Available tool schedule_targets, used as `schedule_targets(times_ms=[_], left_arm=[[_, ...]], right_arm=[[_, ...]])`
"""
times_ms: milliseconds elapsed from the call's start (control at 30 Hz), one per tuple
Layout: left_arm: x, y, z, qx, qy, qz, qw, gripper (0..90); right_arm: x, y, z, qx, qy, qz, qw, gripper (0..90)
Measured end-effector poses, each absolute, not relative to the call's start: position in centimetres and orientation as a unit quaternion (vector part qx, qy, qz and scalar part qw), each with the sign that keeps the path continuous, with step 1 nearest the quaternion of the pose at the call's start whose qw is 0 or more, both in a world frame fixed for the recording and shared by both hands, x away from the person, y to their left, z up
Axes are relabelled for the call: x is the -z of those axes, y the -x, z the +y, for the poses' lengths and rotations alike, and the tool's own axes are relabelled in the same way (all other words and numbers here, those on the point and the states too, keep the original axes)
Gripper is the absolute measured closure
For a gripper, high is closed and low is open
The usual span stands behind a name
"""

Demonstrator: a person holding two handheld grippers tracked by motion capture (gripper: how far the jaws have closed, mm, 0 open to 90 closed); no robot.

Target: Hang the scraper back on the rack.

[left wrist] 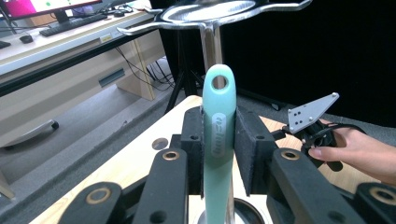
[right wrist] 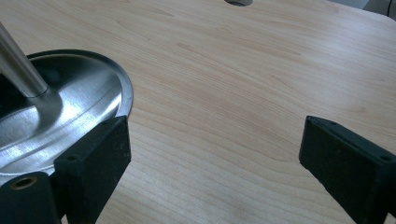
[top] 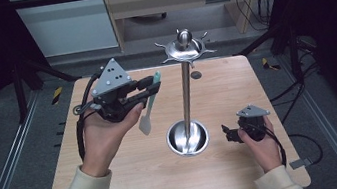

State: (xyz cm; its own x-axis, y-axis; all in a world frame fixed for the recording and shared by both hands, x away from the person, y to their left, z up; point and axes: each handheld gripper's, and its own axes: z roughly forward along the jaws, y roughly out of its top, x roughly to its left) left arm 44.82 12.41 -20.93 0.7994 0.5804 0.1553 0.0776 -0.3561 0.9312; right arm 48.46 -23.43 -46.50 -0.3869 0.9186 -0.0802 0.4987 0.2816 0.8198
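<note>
A spatula with a mint-green handle and a pale blade is clamped in my left gripper, shut on the handle, blade hanging down above the table. The handle's end with its hanging hole points at a metal utensil stand, just below the stand's ring of hooks. My left gripper is raised at the left of the stand's pole. My right gripper rests low by the stand's round base, open with nothing between its jaws.
The stand rises from the middle of a wooden table. A small round hole sits in the tabletop behind the pole. A desk with a keyboard and monitor stands beyond the table's far side.
</note>
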Motion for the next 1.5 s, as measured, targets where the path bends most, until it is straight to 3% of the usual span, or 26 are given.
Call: schedule_targets(times_ms=[1500], left_arm=[[19.1,-45.6,11.5,-0.250,-0.785,0.207,0.527,74.1]], right_arm=[[46.5,-48.4,-23.5,-0.367,-0.474,0.748,0.285,9.3]])
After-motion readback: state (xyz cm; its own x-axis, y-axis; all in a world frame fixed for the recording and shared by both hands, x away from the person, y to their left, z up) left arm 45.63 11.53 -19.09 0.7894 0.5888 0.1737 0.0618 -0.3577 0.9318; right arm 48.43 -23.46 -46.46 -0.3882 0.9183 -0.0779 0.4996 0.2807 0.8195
